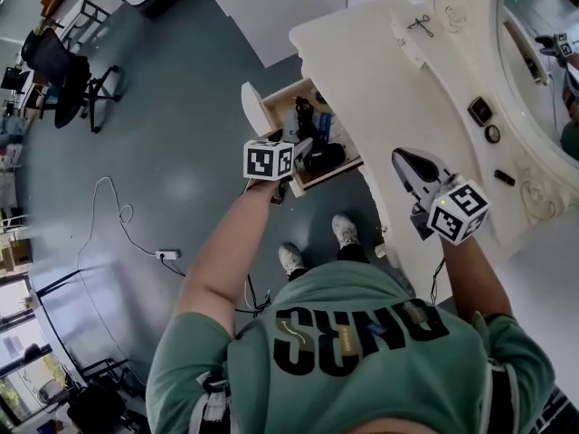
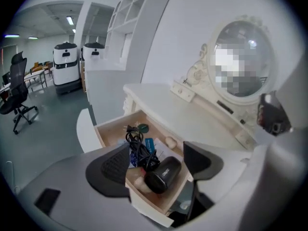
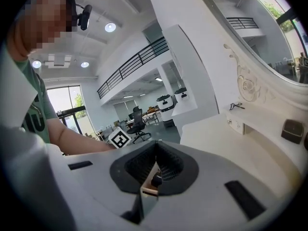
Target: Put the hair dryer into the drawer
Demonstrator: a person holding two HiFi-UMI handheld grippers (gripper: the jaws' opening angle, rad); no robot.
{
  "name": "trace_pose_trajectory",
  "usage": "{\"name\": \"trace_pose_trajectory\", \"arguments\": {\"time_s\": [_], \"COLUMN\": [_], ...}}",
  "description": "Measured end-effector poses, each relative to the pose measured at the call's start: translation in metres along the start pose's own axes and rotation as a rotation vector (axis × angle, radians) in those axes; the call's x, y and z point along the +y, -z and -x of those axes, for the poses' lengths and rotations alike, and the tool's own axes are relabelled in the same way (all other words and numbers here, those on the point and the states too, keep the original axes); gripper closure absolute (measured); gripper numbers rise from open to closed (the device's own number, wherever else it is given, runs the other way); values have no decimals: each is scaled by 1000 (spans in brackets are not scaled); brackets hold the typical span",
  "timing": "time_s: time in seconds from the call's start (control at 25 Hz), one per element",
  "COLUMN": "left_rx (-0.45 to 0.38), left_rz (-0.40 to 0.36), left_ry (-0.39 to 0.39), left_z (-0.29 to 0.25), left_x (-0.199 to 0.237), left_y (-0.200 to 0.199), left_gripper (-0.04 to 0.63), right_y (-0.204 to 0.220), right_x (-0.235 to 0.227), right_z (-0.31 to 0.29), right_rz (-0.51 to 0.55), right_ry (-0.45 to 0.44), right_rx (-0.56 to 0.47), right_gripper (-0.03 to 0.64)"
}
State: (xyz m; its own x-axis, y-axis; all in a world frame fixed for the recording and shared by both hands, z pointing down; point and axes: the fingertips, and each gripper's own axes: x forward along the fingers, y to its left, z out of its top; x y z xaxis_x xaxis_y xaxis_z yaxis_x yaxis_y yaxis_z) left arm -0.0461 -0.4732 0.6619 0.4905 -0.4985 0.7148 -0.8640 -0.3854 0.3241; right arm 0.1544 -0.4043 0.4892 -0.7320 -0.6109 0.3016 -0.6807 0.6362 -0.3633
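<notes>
Legible writing is scarce: the hair dryer (image 2: 163, 173) carries a short white mark on its black barrel, too small to read, and the person's green shirt (image 1: 362, 351) bears large dark lettering that appears upside down in the head view and cannot be read with confidence. The black-and-white square markers on both gripper cubes are patterns, not text. The left arm reaches forward and down, forearm bare, placing the left gripper (image 2: 155, 154) above the open drawer (image 2: 108, 129); its jaws stand well spread with nothing between them. The right arm is bent and raised at the person's side, holding the right gripper (image 3: 155, 150) over the front part of the white dressing table (image 1: 380, 70), below the oval mirror (image 1: 543, 52); its jaws are pressed together and empty. The hair dryer lies inside the drawer at the near end, barrel towards the front, apart from the left gripper and directly beneath the gap between its jaws. Its black cord (image 2: 137, 146) is bundled just behind it in the same drawer.
</notes>
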Motion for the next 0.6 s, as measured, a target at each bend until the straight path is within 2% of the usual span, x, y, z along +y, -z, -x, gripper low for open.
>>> {"name": "trace_pose_trajectory", "arguments": {"time_s": [0.12, 0.24, 0.4, 0.6], "left_rx": [-138, -276, -439, -606], "left_rz": [-18, -28, -22, -59], "left_ry": [44, 55, 42, -4], "left_z": [67, 144, 247, 362], "left_x": [-1, 4, 14, 28], "left_y": [-20, -34, -36, -27], "left_gripper": [241, 262, 321, 367], "right_y": [-19, -40, -61, -86], "right_x": [23, 53, 100, 162], "right_z": [-14, -29, -49, -78], "right_rz": [41, 84, 131, 189], "right_ry": [-20, -47, -90, -158], "right_rx": [-8, -15, -21, -29], "right_gripper": [623, 622, 622, 621]}}
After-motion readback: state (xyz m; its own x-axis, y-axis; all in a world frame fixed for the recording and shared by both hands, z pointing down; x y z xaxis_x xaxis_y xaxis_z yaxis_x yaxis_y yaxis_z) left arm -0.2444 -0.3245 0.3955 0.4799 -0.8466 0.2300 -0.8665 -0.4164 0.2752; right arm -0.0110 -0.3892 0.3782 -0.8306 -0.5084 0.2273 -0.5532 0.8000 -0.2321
